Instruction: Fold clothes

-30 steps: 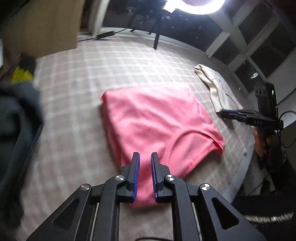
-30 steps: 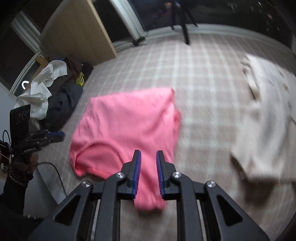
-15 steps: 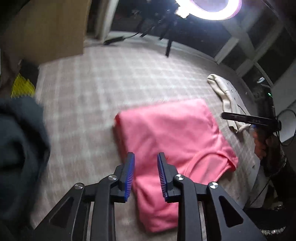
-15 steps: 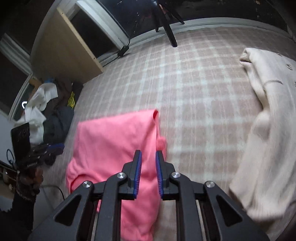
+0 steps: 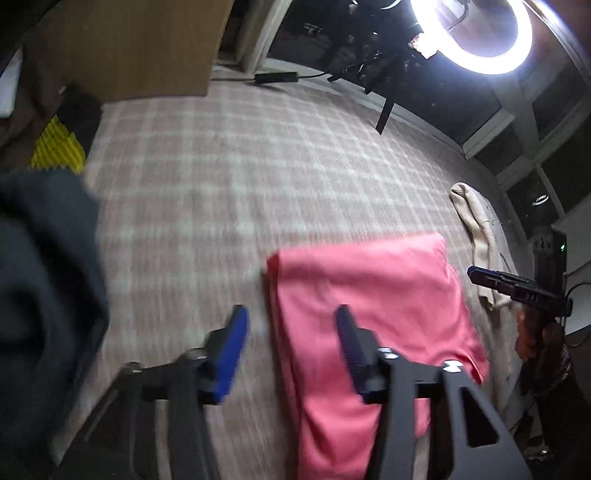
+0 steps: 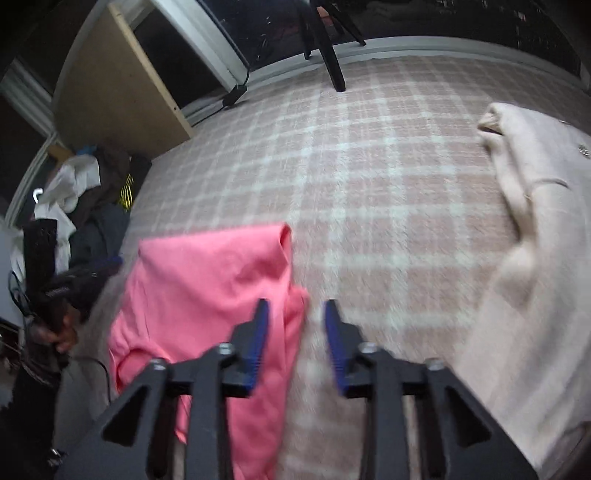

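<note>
A pink garment (image 5: 369,295) lies folded on the checked pink-and-white cover (image 5: 240,177). My left gripper (image 5: 291,332) is open and empty above the garment's left edge. In the right wrist view the pink garment (image 6: 207,288) lies at lower left, and my right gripper (image 6: 295,325) is open and empty over its right edge. The other hand-held gripper (image 5: 517,288) shows at the right of the left wrist view.
A cream cardigan (image 6: 535,240) lies to the right of the pink garment and also shows in the left wrist view (image 5: 476,221). A pile of dark and white clothes (image 6: 85,206) sits at the left. A ring light (image 5: 476,33) stands on a tripod behind.
Both grippers have opened and let go of the pink garment. It now lies folded narrower on the cover. Both grippers have pulled back and risen.
</note>
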A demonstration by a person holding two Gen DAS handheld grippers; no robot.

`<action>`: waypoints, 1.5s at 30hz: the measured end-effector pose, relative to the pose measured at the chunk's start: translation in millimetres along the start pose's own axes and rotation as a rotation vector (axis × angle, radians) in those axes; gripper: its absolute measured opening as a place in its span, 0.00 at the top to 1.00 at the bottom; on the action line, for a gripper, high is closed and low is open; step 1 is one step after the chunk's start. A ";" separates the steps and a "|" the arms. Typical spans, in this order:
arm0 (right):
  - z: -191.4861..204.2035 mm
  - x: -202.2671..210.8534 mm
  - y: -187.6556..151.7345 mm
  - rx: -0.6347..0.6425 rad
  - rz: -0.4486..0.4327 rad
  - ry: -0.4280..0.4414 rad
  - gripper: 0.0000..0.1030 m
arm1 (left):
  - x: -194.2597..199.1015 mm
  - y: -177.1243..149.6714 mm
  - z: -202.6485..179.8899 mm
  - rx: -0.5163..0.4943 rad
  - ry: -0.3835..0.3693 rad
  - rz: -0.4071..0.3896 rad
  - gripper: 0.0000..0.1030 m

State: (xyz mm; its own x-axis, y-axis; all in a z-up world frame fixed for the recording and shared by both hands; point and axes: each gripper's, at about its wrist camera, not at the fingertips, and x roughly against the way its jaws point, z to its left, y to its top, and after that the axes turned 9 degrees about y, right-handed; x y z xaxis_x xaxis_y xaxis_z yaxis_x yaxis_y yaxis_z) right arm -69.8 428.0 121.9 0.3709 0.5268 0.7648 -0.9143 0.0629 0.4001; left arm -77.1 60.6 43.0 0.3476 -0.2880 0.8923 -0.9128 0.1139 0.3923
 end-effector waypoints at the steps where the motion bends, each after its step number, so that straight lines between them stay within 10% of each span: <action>1: 0.2 0.4 -5.9 0.001 0.005 0.000 0.55 | 2.3 -6.9 -0.5 0.001 0.007 0.006 0.50; 14: 8.0 -32.7 -29.5 0.057 0.013 -0.017 0.55 | -8.8 -35.5 -23.4 -0.054 0.036 0.011 0.53; 24: 40.6 -60.7 -32.3 0.217 0.051 -0.015 0.56 | -10.2 -38.5 -52.7 -0.197 0.049 -0.001 0.77; 27: 50.3 -69.2 -33.5 0.239 0.048 0.011 0.87 | -14.0 -38.2 -54.4 -0.178 -0.004 -0.009 0.88; 30: 51.7 -72.1 -35.4 0.222 0.020 0.028 0.88 | -14.7 -40.4 -57.6 -0.169 -0.036 -0.017 0.89; 45: 46.1 46.2 -49.5 0.227 -0.205 0.025 0.90 | 54.1 -11.2 -144.9 -0.274 -0.115 -0.212 0.89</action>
State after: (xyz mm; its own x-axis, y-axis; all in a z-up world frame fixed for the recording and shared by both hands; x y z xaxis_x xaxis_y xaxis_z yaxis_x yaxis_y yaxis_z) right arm 0.1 410.2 160.6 0.5377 0.5431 0.6449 -0.7600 -0.0191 0.6497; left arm -17.0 181.6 119.2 0.4824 -0.4358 0.7598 -0.7259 0.2865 0.6252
